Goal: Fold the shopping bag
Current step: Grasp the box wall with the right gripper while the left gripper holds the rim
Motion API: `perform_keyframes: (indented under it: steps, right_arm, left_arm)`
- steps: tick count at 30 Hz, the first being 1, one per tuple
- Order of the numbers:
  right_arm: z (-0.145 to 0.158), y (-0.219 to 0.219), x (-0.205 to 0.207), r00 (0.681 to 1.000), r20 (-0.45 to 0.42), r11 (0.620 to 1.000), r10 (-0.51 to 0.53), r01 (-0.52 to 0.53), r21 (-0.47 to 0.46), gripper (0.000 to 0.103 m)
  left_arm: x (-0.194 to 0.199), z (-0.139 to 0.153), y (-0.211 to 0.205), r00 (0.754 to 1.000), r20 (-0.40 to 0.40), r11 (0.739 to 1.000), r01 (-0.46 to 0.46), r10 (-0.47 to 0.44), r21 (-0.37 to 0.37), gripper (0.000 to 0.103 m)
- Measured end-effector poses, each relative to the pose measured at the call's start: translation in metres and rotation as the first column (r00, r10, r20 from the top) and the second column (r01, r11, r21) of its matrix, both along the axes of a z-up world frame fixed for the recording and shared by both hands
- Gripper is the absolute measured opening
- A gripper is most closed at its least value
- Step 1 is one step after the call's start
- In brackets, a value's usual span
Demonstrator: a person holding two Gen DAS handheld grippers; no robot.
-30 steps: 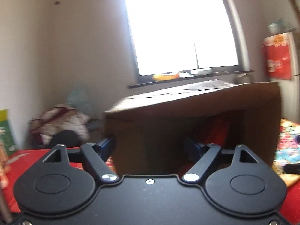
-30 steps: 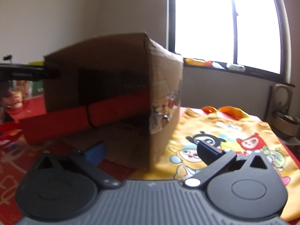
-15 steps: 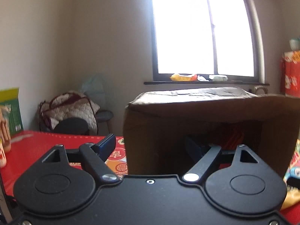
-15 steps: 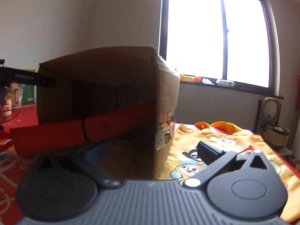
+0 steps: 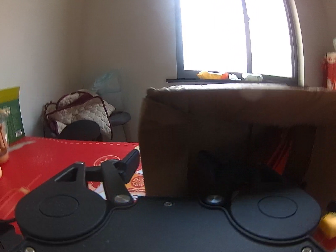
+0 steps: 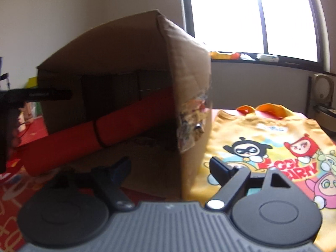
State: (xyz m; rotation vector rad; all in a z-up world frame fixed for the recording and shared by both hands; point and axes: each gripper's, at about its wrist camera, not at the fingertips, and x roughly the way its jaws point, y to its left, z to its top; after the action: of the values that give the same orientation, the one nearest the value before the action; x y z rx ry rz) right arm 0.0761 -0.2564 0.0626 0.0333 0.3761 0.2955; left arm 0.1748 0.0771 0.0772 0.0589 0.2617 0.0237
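The right gripper (image 6: 170, 166) stands with its jaws spread wide and nothing between them, low over the table. Its right finger lies over the near left edge of the shopping bag (image 6: 271, 145), a yellow cloth bag with cartoon figures that lies flat and unfolded on the table, orange handles at the far end. Its left finger points into the open mouth of a cardboard box (image 6: 130, 67) lying on its side, which sits just beside the bag on the left and appears to touch or overlap its edge. A red roll (image 6: 98, 130) sticks out of the box toward the camera.

The left gripper (image 5: 168, 166) also has its jaws apart and empty; it faces the dark opening of the same box from the other side, with the red tablecloth (image 5: 52, 157) to its left. The bag barely shows in this view.

In my judgement the fold has not begun; this is the approach. The next move calls for both grippers to turn from the box to the bag, each closing on a corner or edge, likely the handle end, while keeping clear of the box wall that crowds the bag's left side
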Motion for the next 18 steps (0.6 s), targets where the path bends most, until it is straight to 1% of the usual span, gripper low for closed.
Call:
perform_keyframes:
  steps: [3,4,5,6,8,9,11,13,14,18]
  right_arm:
    - [0.001,0.005,0.009,1.0,-0.016,1.0,-0.019,0.018,-0.007,0.059]
    - [0.001,0.007,0.013,0.999,-0.027,1.0,-0.019,0.019,-0.006,0.057]
    - [-0.001,0.007,0.014,0.999,-0.031,1.0,-0.02,0.019,-0.006,0.049]
    - [-0.001,0.006,0.015,0.999,-0.029,1.0,-0.024,0.024,-0.008,0.044]
    - [0.001,0.005,0.014,0.999,-0.018,0.999,-0.036,0.036,-0.016,0.041]
    - [0.001,0.005,0.014,0.999,-0.012,0.999,-0.043,0.043,-0.019,0.041]
    - [-0.001,0.007,0.016,0.998,-0.01,0.997,-0.067,0.067,-0.03,0.04]
    - [-0.001,0.005,0.017,0.997,-0.011,0.997,-0.075,0.074,-0.027,0.029]
    - [-0.001,0.004,0.018,0.997,-0.012,0.997,-0.079,0.079,-0.027,0.018]
    - [-0.001,0.004,0.017,0.995,-0.008,0.994,-0.104,0.104,-0.036,0.014]
  left_arm:
    - [0.0,-0.001,0.0,1.0,0.006,1.0,0.007,-0.008,0.005,0.054]
    - [0.0,0.0,0.001,1.0,0.01,1.0,0.009,-0.009,0.002,0.054]
    - [0.0,0.0,0.001,1.0,0.014,1.0,0.011,-0.011,0.0,0.049]
    - [-0.001,0.001,0.001,1.0,0.017,1.0,0.015,-0.015,0.001,0.042]
    - [-0.001,0.002,0.0,1.0,0.015,1.0,0.011,-0.011,0.009,0.039]
    - [0.001,0.003,0.002,1.0,0.011,1.0,0.01,-0.01,0.008,0.034]
    - [0.003,0.005,0.005,1.0,-0.007,1.0,0.01,-0.01,-0.011,0.031]
    - [0.004,0.008,0.006,0.999,-0.03,0.999,0.016,-0.018,-0.037,0.03]
    - [0.004,0.009,0.006,0.999,-0.036,0.999,0.015,-0.016,-0.04,0.03]
    - [-0.001,0.011,0.004,0.999,-0.041,0.999,0.028,-0.03,-0.045,0.027]
